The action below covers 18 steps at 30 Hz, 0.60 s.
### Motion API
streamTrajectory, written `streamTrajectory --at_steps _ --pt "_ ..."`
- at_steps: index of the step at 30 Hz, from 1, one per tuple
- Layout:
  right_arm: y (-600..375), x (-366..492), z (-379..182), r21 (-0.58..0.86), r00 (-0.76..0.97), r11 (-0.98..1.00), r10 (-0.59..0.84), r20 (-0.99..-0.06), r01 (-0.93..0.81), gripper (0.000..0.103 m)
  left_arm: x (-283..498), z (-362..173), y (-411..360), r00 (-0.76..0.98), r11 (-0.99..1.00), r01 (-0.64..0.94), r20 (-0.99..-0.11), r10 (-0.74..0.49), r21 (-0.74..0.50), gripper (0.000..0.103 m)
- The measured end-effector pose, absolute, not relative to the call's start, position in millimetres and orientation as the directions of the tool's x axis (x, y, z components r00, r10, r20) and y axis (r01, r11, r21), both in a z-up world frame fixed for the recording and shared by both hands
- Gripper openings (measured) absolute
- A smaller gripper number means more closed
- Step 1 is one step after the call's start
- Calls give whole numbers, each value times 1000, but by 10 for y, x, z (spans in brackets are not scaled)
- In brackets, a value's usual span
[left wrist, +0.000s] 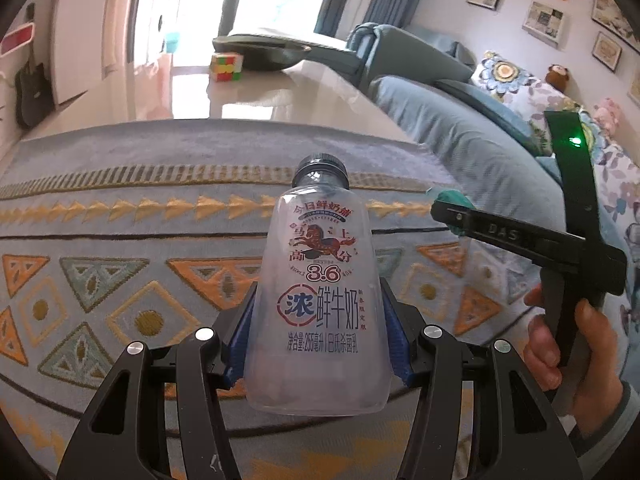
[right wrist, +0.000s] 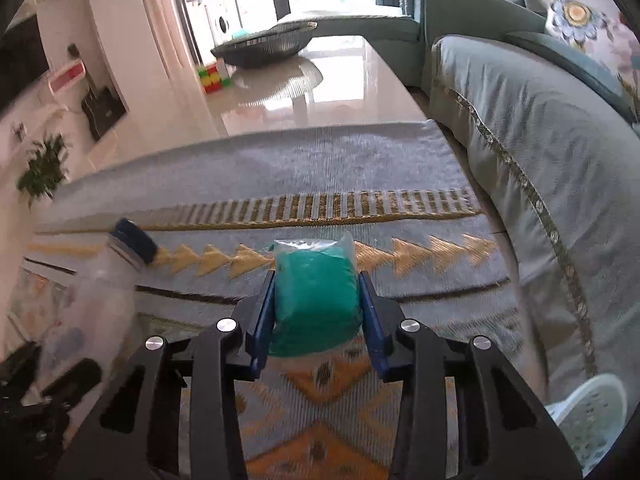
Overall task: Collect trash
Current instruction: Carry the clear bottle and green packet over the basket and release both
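My left gripper (left wrist: 318, 320) is shut on a clear, empty milk bottle (left wrist: 320, 264) with a dark cap and printed lettering, held upright above the patterned cloth. In the right wrist view the same bottle (right wrist: 100, 280) shows blurred at the left. My right gripper (right wrist: 316, 300) is shut on a green packet (right wrist: 314, 272) in clear plastic wrap, its blue pads (right wrist: 264, 312) pressing both sides. From the left wrist view, the right gripper (left wrist: 452, 210) sits to the right of the bottle, and the green packet (left wrist: 454, 198) peeks out at its tip.
A grey cloth with orange and teal patterns (left wrist: 120, 240) covers the near part of a glossy table (right wrist: 320, 92). A colour cube (left wrist: 227, 66) and a dark woven bowl (left wrist: 272, 52) stand at the far end. A grey-blue sofa (right wrist: 540, 160) runs along the right. A white perforated basket (right wrist: 592, 412) is at the lower right.
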State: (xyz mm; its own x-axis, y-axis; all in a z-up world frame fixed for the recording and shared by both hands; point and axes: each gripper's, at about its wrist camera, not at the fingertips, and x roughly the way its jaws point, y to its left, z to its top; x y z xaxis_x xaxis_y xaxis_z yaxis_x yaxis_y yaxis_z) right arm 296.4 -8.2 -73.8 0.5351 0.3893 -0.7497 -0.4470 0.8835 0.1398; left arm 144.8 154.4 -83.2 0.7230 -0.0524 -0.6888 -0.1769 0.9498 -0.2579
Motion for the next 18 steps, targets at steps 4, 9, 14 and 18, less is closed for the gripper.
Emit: streamTrajectory --at_steps 4,9,14,18 --pt "-391 2677 -345 127 595 893 387 -705 -431 36 1391 -539 1342 745 956 -117 -660 -95 -270 53" --pt "-957 2253 212 80 696 923 338 -633 -376 36 1362 -42 928 777 969 -11 -612 -147 -247 53" --pt "-1611 1944 533 41 763 965 231 -604 -260 36 1398 372 307 771 967 123 -592 -234 -222 53" --pt "-2161 1727 534 23 777 989 132 -615 -149 36 1485 505 -284 729 941 216 -598 -332 -259 53"
